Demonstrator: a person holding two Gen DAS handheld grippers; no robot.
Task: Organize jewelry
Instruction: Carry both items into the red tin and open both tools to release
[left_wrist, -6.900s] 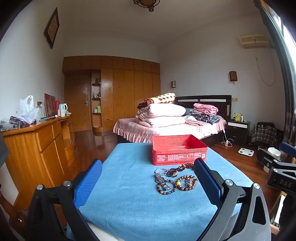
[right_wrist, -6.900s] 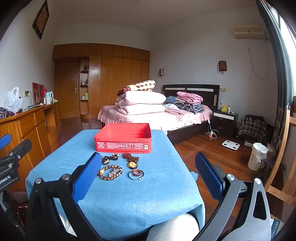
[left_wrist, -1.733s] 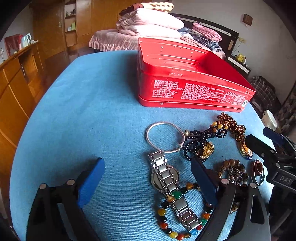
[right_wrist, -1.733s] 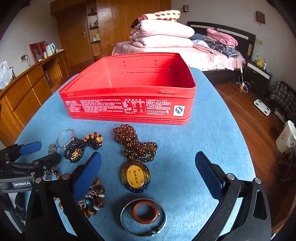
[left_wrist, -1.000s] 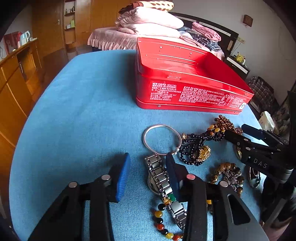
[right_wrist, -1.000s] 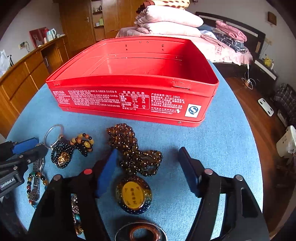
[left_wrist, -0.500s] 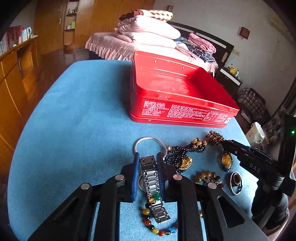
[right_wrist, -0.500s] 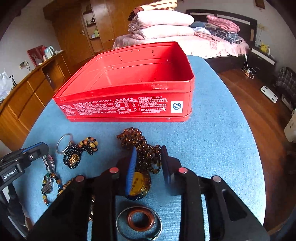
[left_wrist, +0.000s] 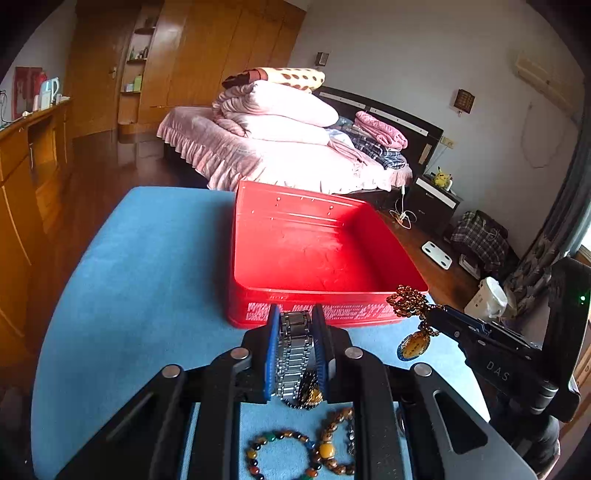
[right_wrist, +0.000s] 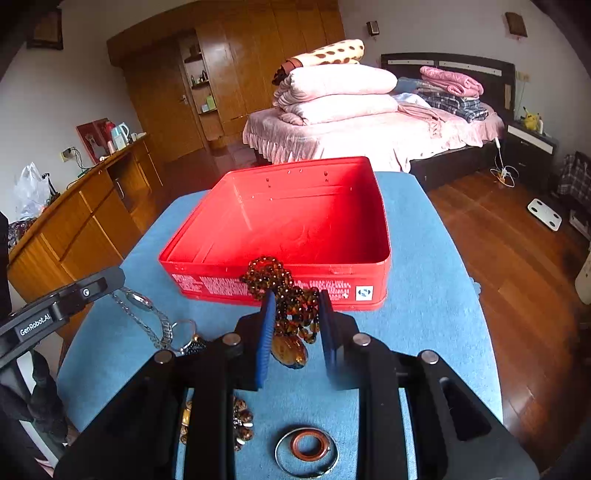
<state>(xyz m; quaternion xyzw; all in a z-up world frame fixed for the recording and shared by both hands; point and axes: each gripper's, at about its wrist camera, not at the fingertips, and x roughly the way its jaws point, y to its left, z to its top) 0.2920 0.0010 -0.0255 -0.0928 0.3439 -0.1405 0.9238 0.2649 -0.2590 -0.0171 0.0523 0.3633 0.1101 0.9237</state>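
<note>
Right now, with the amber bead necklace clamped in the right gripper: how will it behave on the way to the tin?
Likely floppy: the amber bead necklace bunches between the right gripper pads. Its pendant dangles below, so it probably swings. A loop might snag the red tin rim.

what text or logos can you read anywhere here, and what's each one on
"GenRobot.AI": on the left tool's body, right wrist view.
"DAS": on the right tool's body, left wrist view.
Round blue-and-white logo on a white sticker: red tin front, letters unreadable.
White print along the tin's front: too small to read.
</note>
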